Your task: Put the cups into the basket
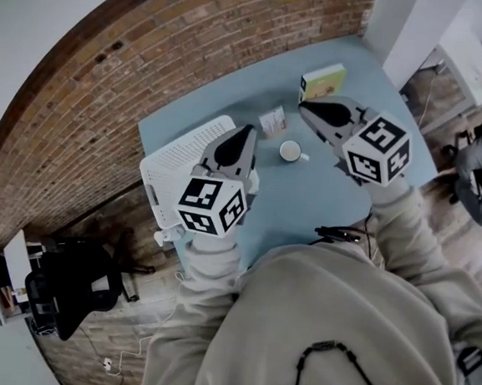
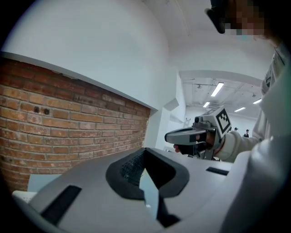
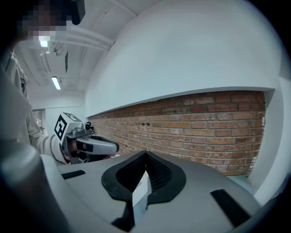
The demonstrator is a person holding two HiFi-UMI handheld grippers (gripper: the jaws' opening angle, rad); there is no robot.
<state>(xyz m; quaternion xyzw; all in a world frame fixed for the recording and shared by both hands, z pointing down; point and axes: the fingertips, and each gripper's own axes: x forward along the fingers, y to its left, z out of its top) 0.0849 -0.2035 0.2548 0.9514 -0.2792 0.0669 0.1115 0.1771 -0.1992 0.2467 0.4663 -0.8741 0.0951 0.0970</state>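
We hold both tools above the blue table [image 1: 329, 195], and neither carries anything. The left gripper [image 1: 247, 133] has its jaws pressed together with nothing between them. The right gripper [image 1: 304, 109] is likewise closed tight and empty. Each points at the brick wall rather than down at the table.

We can make out only one cup [image 1: 290, 151]. It is small and white and stands upright near the middle of the table, between the two gripper tips. Its little handle sticks out toward the right edge. The white basket [image 1: 175, 163] sits at the table's left edge, under the left gripper. A small carton [image 1: 272, 121] stands just beyond the cup, and a yellow-green box [image 1: 322, 82] sits near the far edge.

The cup looks like glazed ceramic, so we expect it to be stiff, light, slippery and liable to chip if dropped. We would spread the jaws first, then pinch its wall at the rim, one jaw inside and one outside. The handle looks too small to trust.
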